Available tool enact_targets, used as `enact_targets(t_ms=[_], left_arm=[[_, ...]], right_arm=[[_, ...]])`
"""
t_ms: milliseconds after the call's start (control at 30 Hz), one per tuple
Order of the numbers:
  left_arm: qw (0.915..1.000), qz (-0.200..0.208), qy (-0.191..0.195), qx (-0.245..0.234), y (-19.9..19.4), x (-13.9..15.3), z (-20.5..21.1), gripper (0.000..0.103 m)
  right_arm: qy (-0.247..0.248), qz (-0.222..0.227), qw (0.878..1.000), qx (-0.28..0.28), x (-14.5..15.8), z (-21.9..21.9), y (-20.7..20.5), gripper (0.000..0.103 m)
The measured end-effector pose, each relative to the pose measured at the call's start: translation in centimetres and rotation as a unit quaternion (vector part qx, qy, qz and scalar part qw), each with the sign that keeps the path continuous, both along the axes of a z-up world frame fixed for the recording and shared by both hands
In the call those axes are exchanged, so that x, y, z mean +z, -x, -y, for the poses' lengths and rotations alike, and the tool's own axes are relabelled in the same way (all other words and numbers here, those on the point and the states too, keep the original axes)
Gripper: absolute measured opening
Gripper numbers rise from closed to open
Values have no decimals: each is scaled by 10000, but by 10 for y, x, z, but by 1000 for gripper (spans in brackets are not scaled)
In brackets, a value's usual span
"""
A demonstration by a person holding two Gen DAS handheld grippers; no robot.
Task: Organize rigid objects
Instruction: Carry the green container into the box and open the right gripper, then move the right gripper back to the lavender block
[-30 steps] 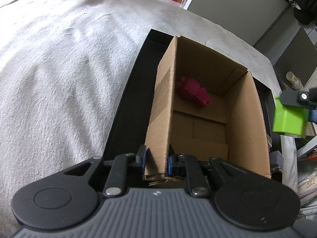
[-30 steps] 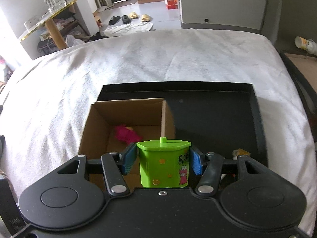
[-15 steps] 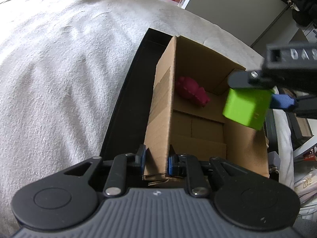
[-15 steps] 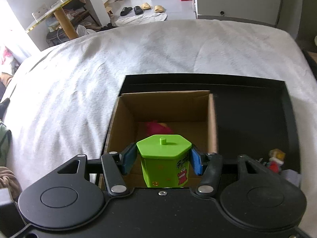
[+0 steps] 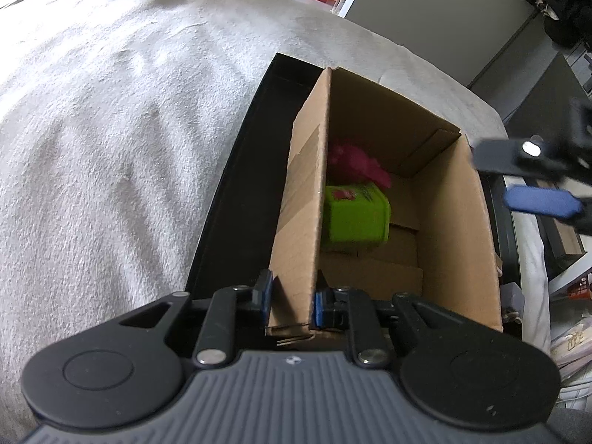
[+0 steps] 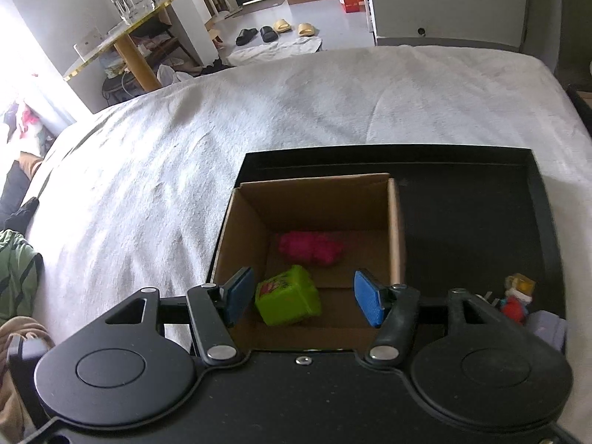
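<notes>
An open cardboard box [image 5: 455,229] [image 6: 314,192] stands in a black tray [image 5: 236,199] [image 6: 481,214] on a white blanket. My left gripper [image 5: 290,305] is shut on the box's near left wall. A green hexagonal tin [image 5: 355,216] [image 6: 288,296] lies tipped on the box floor beside a pink toy [image 5: 357,164] [image 6: 310,248]. My right gripper [image 6: 303,299] hovers above the box with its jaws opening and nothing held; the tin lies below the gap. In the left wrist view the right gripper's blue pad [image 5: 540,201] shows at the right edge.
A small red and yellow figure [image 6: 516,296] and a pale purple object [image 6: 545,327] lie in the tray's right part. The white blanket [image 6: 259,111] covers the bed all round. Beyond the bed are a side table [image 6: 122,33] and slippers [image 6: 273,31].
The right gripper carried the green tin over the box and let it go. The tin now lies tipped on the box floor. The left gripper kept its hold on the wall.
</notes>
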State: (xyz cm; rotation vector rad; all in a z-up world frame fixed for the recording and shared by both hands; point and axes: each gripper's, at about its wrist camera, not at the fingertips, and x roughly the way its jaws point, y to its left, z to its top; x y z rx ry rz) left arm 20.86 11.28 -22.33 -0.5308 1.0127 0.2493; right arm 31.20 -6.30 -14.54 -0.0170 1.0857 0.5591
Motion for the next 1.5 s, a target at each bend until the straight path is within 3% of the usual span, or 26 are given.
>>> enact_targets(t_ms=[300,867,1100,1500], left_arm=[[10000,5,-18,-27,1,0,0,20],[10000,-7,-28,-35,0,0,1,20],[10000,-23,-57,-36,0,0,2,20],[9999,-64,-134,-30,-1,-1,4,20]], right_arm=[[-6,217,9991,-374,13,53,1,61],[224,143,9934,-1116,4,127,2,61],[414,-40,9870,-1551,-16,154,-6,62],[233,-687,9768,-2016,-67,189,-20,61]])
